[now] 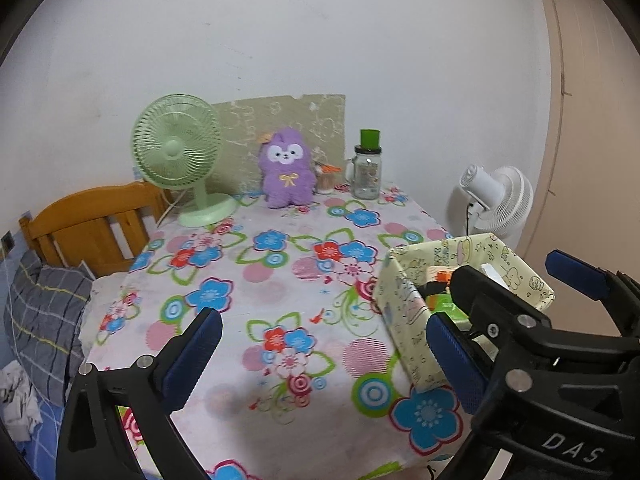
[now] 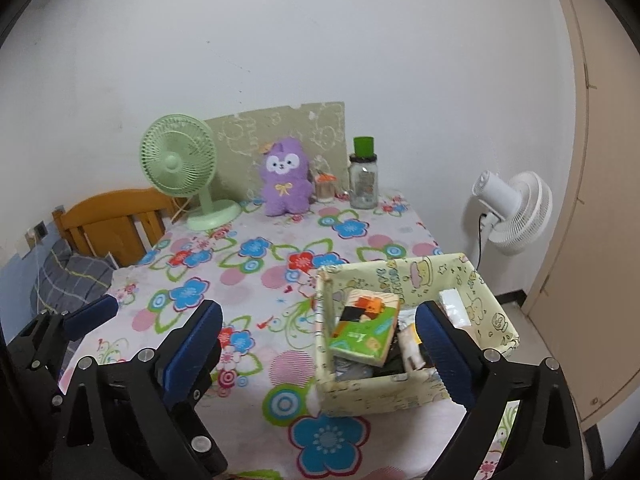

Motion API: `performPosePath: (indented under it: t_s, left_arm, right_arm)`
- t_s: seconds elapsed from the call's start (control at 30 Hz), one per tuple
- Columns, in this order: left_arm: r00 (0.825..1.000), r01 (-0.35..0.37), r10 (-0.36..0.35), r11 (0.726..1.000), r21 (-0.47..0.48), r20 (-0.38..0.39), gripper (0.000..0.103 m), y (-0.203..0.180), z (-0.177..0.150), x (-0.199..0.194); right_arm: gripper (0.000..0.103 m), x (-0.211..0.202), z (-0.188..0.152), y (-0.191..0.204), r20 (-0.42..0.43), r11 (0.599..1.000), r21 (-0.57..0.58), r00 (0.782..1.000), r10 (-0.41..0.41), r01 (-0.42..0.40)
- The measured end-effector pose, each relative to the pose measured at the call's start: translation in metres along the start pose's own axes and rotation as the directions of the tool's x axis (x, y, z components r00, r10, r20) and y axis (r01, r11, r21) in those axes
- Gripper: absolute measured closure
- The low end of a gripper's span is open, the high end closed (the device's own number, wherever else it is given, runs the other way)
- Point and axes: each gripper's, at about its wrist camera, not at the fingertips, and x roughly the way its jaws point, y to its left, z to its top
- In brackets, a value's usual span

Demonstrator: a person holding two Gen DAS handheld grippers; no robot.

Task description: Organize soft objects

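Note:
A purple plush toy (image 1: 285, 168) (image 2: 285, 178) sits upright at the far edge of the flowered table, against a beige board. A pale yellow patterned box (image 1: 404, 320) (image 2: 400, 392) stands at the near right of the table. It holds a green tissue pack (image 2: 366, 330) and other small items. My left gripper (image 1: 322, 320) is open over the tablecloth, with nothing between its fingers. My right gripper (image 2: 318, 312) is open too, its right finger in front of the box, and it grips nothing. In the left wrist view the right gripper (image 1: 508, 268) hangs over the box.
A green desk fan (image 1: 178, 152) stands left of the plush. A glass jar with a green lid (image 1: 366, 172) and a small orange-topped jar (image 1: 326, 178) stand to its right. A white fan (image 2: 512, 210) is on the floor, a wooden headboard (image 1: 92, 216) and grey pillow (image 1: 44, 312) at left.

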Motion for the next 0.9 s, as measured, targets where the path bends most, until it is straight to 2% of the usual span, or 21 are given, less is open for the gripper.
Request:
performPosePath:
  t_s: [0.17, 0.43, 0.9]
  left_arm:
    - [0.999, -0.035, 0.036, 0.999, -0.029, 0.041, 0.0, 0.02, -0.002, -0.019]
    - [0.994, -0.074, 0.079, 0.995, -0.068, 0.072, 0.0, 0.042, -0.009, -0.037]
    - [0.989, -0.107, 0.116, 0.989, -0.097, 0.096, 0.0, 0.057, -0.016, -0.049]
  right_arm:
    - [0.003, -0.012, -0.001, 0.012, 0.02, 1.0, 0.018, 0.999, 0.024, -0.025]
    - [0.002, -0.025, -0.002, 0.019, 0.06, 1.0, 0.004, 0.998, 0.018, -0.018]
    - [0.002, -0.036, -0.007, 0.018, 0.079, 1.0, 0.004, 0.997, 0.0, 0.0]
